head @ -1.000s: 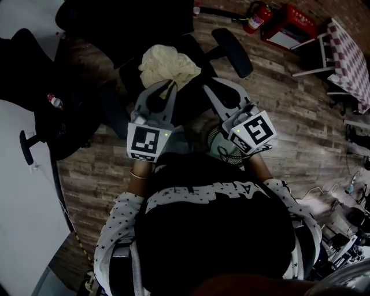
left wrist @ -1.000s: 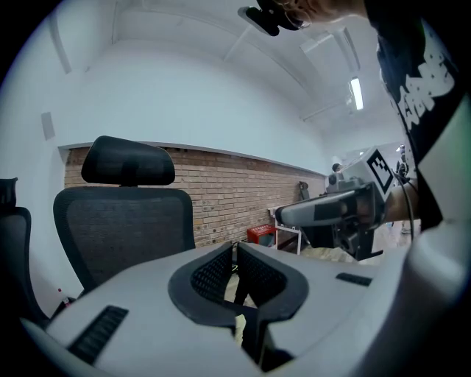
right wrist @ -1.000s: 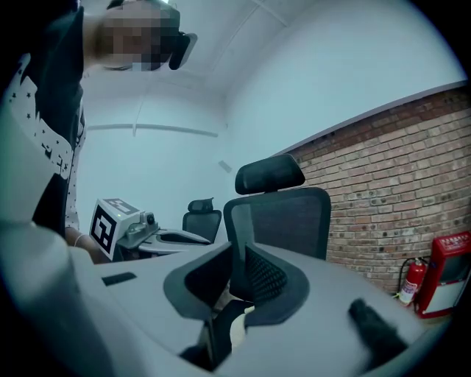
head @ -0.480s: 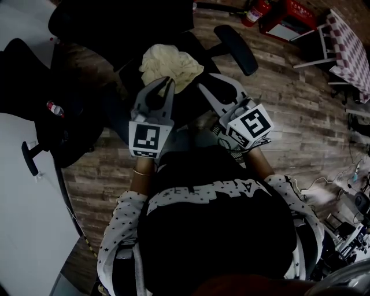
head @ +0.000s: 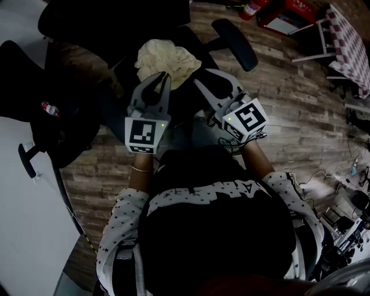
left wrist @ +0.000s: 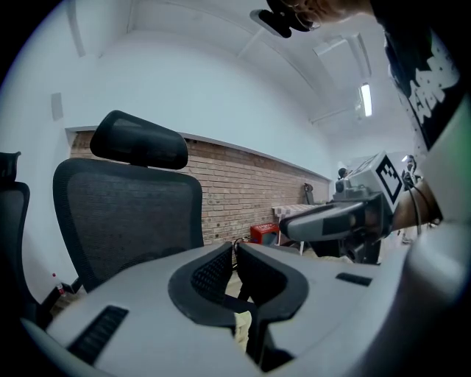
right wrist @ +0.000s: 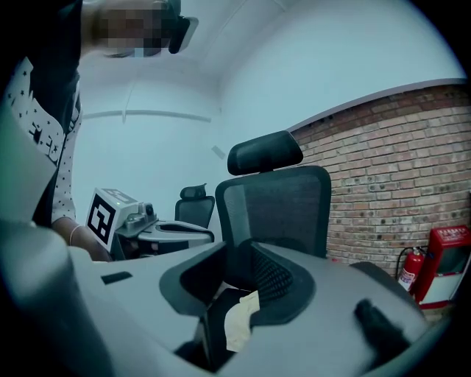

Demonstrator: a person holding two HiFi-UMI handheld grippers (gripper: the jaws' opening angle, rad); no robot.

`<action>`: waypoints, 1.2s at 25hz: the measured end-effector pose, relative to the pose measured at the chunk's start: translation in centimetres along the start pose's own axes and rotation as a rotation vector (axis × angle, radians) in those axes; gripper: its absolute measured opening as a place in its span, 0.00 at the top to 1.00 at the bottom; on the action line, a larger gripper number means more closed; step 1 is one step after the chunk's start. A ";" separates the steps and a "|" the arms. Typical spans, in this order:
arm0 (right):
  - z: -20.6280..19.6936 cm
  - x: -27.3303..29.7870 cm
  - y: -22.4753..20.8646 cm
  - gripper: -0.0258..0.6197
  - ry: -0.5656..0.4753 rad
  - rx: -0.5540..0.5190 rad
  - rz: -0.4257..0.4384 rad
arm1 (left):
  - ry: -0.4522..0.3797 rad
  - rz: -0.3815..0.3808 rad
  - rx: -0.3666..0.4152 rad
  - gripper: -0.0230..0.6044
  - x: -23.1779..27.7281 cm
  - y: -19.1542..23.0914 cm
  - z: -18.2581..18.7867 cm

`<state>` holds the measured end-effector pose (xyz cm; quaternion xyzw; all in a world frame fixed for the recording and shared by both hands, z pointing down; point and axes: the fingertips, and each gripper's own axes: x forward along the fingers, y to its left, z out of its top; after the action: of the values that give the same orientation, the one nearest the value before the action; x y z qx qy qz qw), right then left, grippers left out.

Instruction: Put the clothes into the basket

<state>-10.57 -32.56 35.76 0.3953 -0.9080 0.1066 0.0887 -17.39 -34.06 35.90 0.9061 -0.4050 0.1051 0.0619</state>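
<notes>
- The right gripper (head: pixel 207 77) has just been opening its jaws, which stand apart and empty; the left gripper (head: pixel 165 76) has its jaws together.
- Both have dropped nearer the crumpled cream cloth (head: pixel 165 58) on the black office chair (head: pixel 234 43), so the pickup looks to be next.

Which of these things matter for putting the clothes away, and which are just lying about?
Job: cream cloth, lying on the black chair; no basket in view.
Lying about: fire extinguisher, red box, checkered table.

Head view dim, underexposed; floor (head: pixel 289 115) faintly lit. Gripper views brighter, cool cast (strip light (left wrist: pixel 366 99) glares overhead). Fisheye bending, black corners. Right claw (right wrist: pixel 237 250) soft up close; brick wall (right wrist: pixel 397 162) sharper.
</notes>
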 end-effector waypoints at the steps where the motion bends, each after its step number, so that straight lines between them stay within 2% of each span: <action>1: -0.3 0.2 -0.2 0.83 0.003 0.000 0.000 | 0.000 0.001 -0.003 0.94 0.2 0.1 -0.2; 7: -2.3 1.7 -1.4 0.82 0.014 -0.003 0.002 | 0.010 0.012 -0.013 0.94 1.5 0.7 -2.1; 13: -4.2 3.4 -2.7 0.82 0.026 0.004 0.011 | 0.007 0.066 -0.048 0.94 2.9 2.1 -4.3; 23: -8.2 6.1 -4.6 0.80 0.065 -0.014 0.022 | 0.013 0.118 -0.057 0.94 5.2 3.5 -7.9; 30: -10.1 7.3 -5.5 0.80 0.077 -0.026 0.027 | 0.018 0.154 -0.091 0.94 6.0 4.5 -10.0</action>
<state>-10.66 -38.69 47.96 0.3772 -0.9106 0.1110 0.1274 -18.23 -39.37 47.15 0.8675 -0.4775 0.0989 0.0984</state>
